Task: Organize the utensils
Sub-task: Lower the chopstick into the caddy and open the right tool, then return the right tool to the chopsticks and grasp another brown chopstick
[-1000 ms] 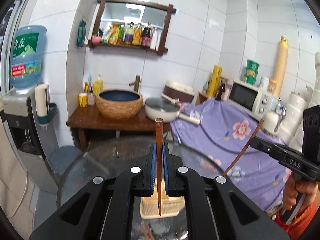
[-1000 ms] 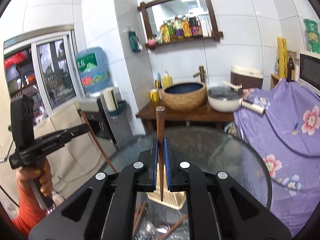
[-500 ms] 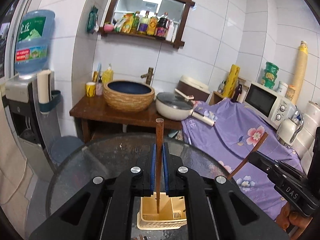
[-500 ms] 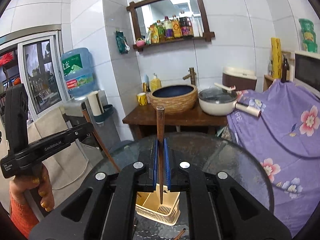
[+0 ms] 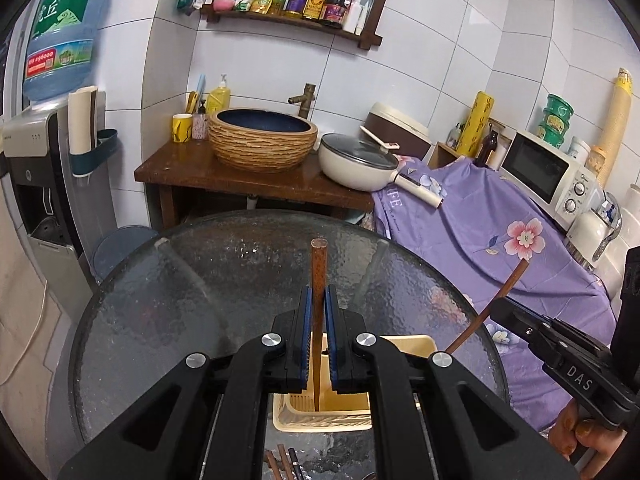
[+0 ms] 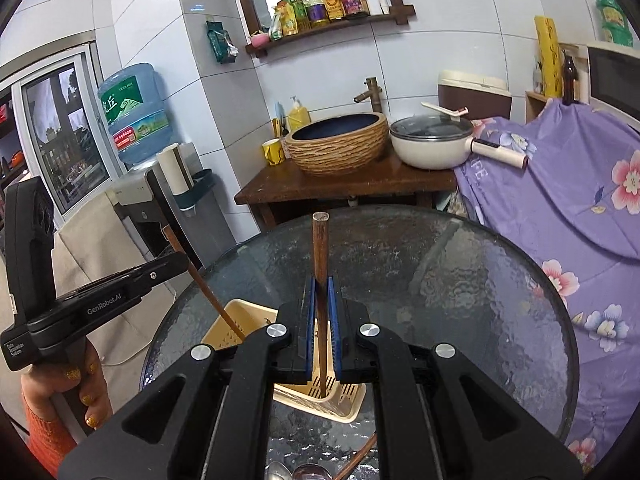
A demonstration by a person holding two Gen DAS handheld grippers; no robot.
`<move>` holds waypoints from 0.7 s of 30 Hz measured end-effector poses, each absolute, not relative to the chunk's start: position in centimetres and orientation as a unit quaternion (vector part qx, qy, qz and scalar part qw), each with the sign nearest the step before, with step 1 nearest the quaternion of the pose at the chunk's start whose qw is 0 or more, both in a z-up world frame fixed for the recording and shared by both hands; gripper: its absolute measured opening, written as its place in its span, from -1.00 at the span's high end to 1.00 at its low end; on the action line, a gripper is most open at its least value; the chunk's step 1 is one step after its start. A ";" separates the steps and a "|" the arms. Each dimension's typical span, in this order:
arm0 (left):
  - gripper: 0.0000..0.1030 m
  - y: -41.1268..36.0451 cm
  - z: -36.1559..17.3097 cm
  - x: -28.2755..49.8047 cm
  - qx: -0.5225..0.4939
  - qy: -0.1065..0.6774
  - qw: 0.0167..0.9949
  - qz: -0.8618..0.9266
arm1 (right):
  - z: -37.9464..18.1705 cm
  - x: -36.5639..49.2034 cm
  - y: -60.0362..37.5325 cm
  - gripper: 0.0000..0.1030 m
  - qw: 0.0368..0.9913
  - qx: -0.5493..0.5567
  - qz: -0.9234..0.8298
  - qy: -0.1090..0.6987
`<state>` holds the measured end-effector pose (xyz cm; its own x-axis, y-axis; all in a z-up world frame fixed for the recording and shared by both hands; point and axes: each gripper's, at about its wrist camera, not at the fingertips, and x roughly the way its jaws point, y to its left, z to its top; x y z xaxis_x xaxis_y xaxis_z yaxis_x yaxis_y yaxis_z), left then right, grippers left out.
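in the left wrist view, the left tool [image 5: 318, 312] has its blue-padded fingers pressed onto a brown wooden chopstick [image 5: 319, 280], gripped mid-shaft and held upright so the tapered tip hangs inside the cream plastic utensil basket [image 5: 416, 344] below; this pose looks chosen so the stick can drop straight into a compartment. the basket is rectangular, with a slotted floor and a dividing wall, and stands on the round, pebbled glass table [image 5: 160, 300]. at the right edge the right tool [image 5: 504, 308] pinches a second chopstick [image 5: 492, 308] that slants down toward the basket. a few more chopsticks [image 5: 282, 464] lie loose on the glass at the bottom edge. in the right wrist view, the right tool [image 6: 320, 312] is pinched shut on its own wooden chopstick [image 6: 320, 248], its tip above the basket's [image 6: 240, 316] slotted bottom. to the left, the left tool [image 6: 176, 262] holds its stick [image 6: 204, 288] angled into the other compartment. a metal spoon [image 6: 276, 472] and another chopstick [image 6: 360, 456] wait on the table [image 6: 460, 280], so the sorting seems partly done.
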<state>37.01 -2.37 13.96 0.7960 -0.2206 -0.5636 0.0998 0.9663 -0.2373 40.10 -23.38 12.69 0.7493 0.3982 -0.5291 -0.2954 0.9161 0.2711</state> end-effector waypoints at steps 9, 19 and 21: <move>0.87 -2.1 12.2 37.5 -0.105 0.324 0.937 -0.077 | 12.3 40.2 -23.9 0.86 0.935 0.092 0.171 0.296; -0.35 -1.8 12.5 34.8 -0.118 0.290 0.946 -0.079 | 11.7 37.8 -24.5 0.07 0.948 0.086 0.154 0.265; -0.55 -2.1 12.3 33.2 -0.106 0.279 0.951 -0.083 | 11.3 36.9 -24.7 0.07 0.949 0.086 0.143 0.266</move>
<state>33.24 -2.11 12.35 0.8307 -0.2165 -0.5129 0.0985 0.9639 -0.2474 36.93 -24.73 11.29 0.8172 0.3178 -0.4808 -0.2260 0.9441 0.2400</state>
